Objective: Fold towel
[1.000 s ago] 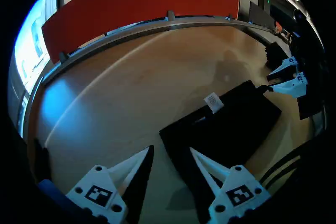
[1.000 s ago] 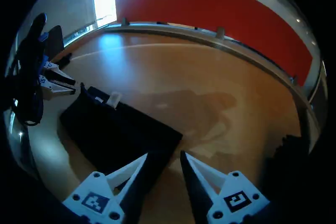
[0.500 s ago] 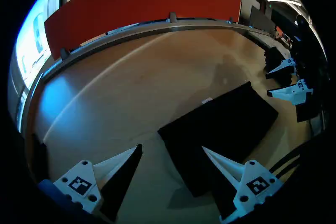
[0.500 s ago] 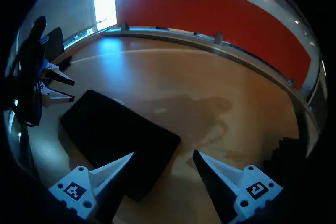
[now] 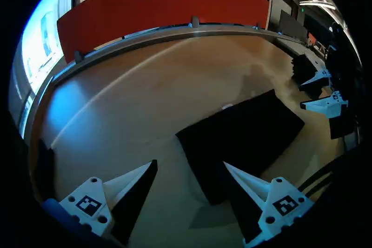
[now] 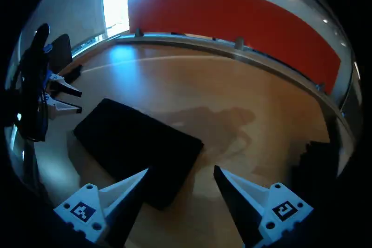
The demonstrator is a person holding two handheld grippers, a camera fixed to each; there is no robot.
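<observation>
Towel (image 5: pixel 242 138), black and folded flat, is lying on the wooden table (image 5: pixel 130 103), at two o'clock from the left gripper (image 5: pixel 189 163), whose fingers are standing wide apart, holding nothing. The right gripper (image 6: pixel 181 169) is hovering likewise spread, with the towel at ten o'clock.

Office: wooden desk (image 5: pixel 153 90) with red divider panel (image 5: pixel 162 6)
</observation>
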